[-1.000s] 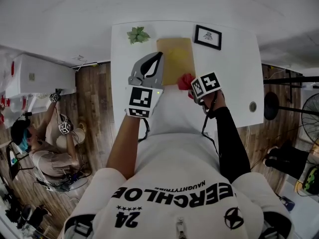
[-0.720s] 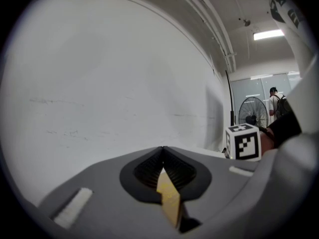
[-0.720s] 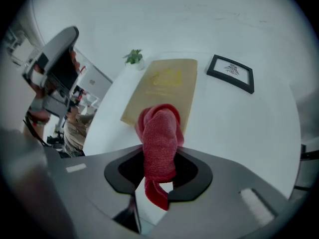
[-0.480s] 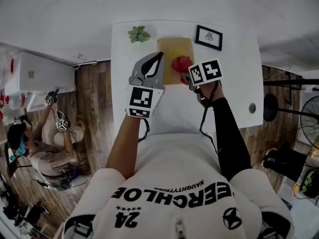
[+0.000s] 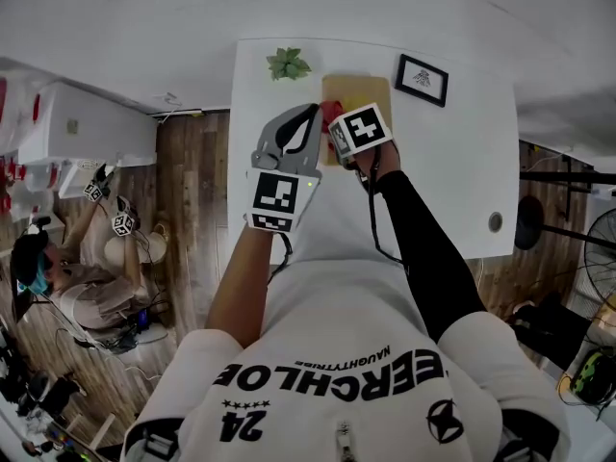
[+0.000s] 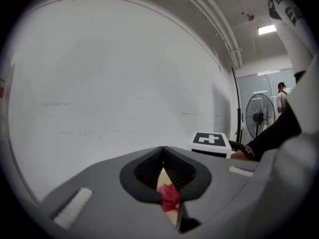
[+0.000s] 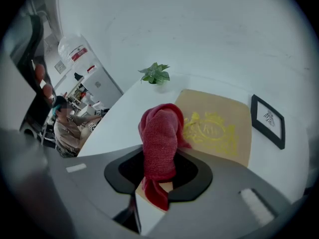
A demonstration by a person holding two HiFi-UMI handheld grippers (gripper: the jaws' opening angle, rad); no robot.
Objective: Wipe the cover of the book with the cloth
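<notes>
One cloth point(image 7: 159, 128) in right tool point(image 7: 158, 176), one book point(image 7: 217, 126).

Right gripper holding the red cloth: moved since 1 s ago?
Yes. The right gripper, shut on the red knitted cloth, has swept left across the tan book, from its right edge to its left.

The book point(image 5: 371, 89) lies on the table point(image 5: 462, 162) near its far edge, between the plant point(image 5: 289, 64) to its left and the picture frame point(image 5: 423, 78) to its right. The cloth point(image 7: 159, 133), between the right gripper's point(image 7: 158, 158) jaws, sits over the book's near left corner. The left gripper point(image 5: 310, 114) is just left of it, perhaps touching the book's edge.
</notes>
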